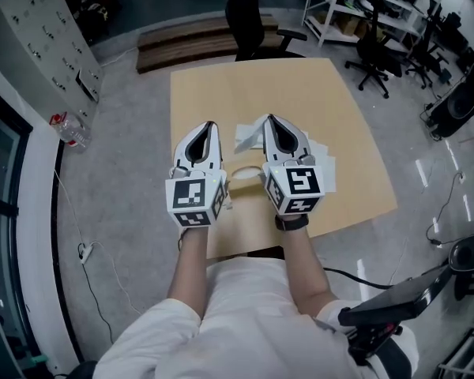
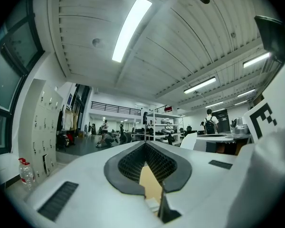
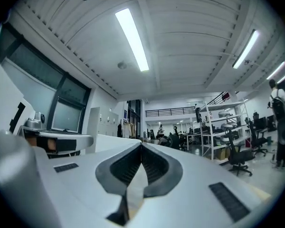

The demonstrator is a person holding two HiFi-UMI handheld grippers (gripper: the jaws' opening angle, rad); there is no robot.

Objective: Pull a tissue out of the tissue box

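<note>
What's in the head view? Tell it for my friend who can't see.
A person holds a left gripper and a right gripper side by side above a tan table, both shut. White sheets, likely tissues, lie partly under the right gripper. A black office chair stands at the far edge.

Tan table on grey floor; tissue box, white tissues near front edge.
</note>
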